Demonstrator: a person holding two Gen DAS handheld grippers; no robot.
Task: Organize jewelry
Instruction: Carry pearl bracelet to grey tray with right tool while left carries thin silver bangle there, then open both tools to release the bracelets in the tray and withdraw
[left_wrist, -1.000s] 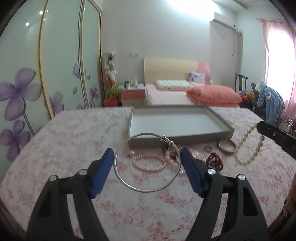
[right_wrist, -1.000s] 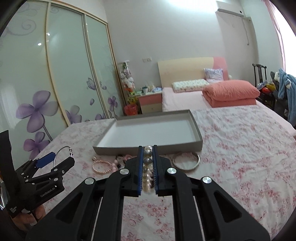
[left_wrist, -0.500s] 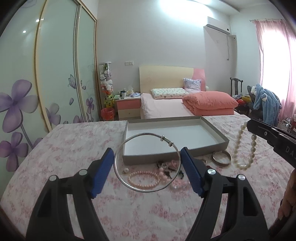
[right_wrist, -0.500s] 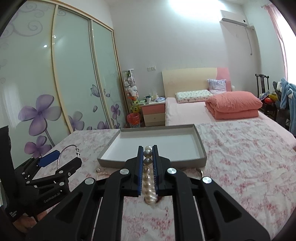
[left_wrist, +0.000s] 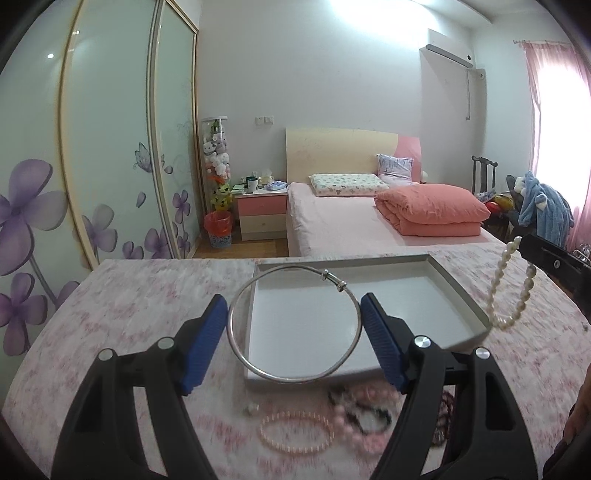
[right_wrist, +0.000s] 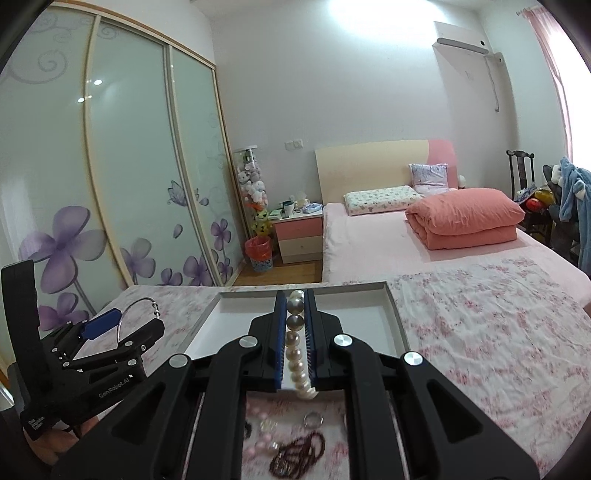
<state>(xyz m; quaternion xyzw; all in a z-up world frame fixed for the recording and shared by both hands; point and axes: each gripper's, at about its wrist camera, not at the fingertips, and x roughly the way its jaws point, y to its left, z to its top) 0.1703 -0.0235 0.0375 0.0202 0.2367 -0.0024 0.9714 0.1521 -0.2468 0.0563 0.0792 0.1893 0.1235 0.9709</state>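
Silver round metal bangle (left_wrist: 293, 325) sits clamped across my left gripper (left_wrist: 293, 341), above the shallow grey tray (left_wrist: 458, 295); my right gripper (right_wrist: 295, 332) pinches the white pearl strand (right_wrist: 295, 345).

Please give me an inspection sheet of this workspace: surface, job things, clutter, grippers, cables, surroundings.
Surface: floral pink bedspread.
Job things: grey tray, nothing seen inside; silver bangle; pearl necklace; pink bead bracelet and dark red beads lie before the tray.
Clutter: nothing seen.
Grippers: left gripper jaws clamp the bangle; right gripper jaws shut on the necklace.
Cables: nothing seen.
Surroundings: wardrobe, second bed, nightstand.
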